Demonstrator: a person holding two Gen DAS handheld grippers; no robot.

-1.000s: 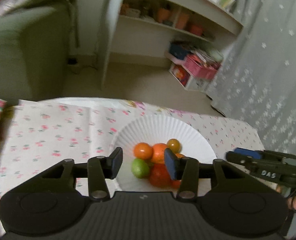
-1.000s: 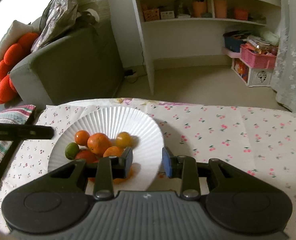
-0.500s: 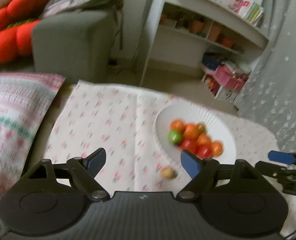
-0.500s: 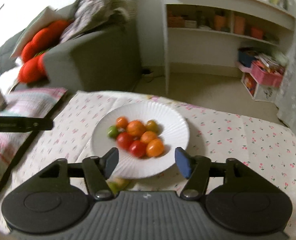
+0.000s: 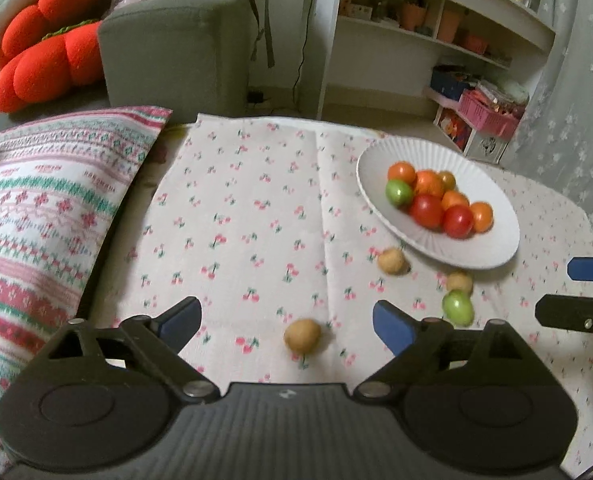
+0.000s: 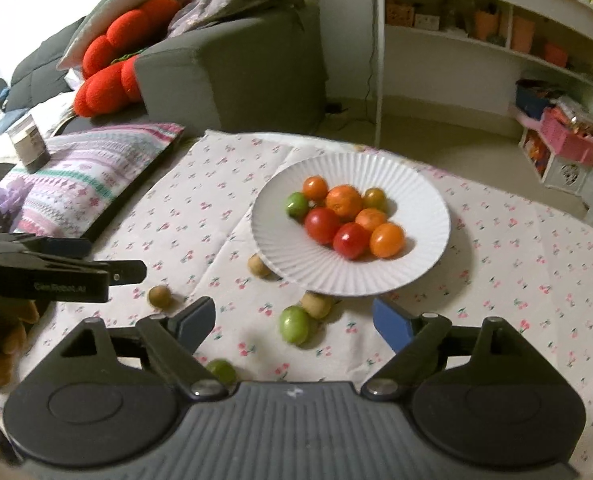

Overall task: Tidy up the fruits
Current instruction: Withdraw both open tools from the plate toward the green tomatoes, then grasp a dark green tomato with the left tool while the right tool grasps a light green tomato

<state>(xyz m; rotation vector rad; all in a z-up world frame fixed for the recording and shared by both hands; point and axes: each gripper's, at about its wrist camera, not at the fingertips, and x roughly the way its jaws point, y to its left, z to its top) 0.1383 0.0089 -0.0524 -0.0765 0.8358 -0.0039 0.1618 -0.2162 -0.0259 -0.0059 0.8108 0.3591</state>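
Note:
A white paper plate (image 6: 424,200) holds several red, orange and green tomatoes (image 6: 346,216); it also shows in the left wrist view (image 5: 496,248). Loose on the cloth are tan round fruits (image 5: 302,335) (image 5: 392,261) (image 6: 316,305) and green tomatoes (image 6: 294,325) (image 6: 221,370). My left gripper (image 5: 286,322) is open and empty, above the cloth with a tan fruit between its fingers' line. My right gripper (image 6: 294,320) is open and empty, above a green tomato just before the plate. The left gripper shows in the right wrist view (image 6: 108,268), the right gripper in the left wrist view (image 5: 576,292).
The table has a cherry-print cloth (image 5: 236,208). A patterned cushion (image 5: 48,208) lies at the left edge, with a small jar (image 6: 30,148) on it. A grey sofa (image 6: 232,76), red cushions (image 5: 44,52) and a white shelf unit (image 6: 476,40) stand behind.
Both grippers have pulled back and up from the plate and opened wide. The loose fruits in front of the plate have come into view.

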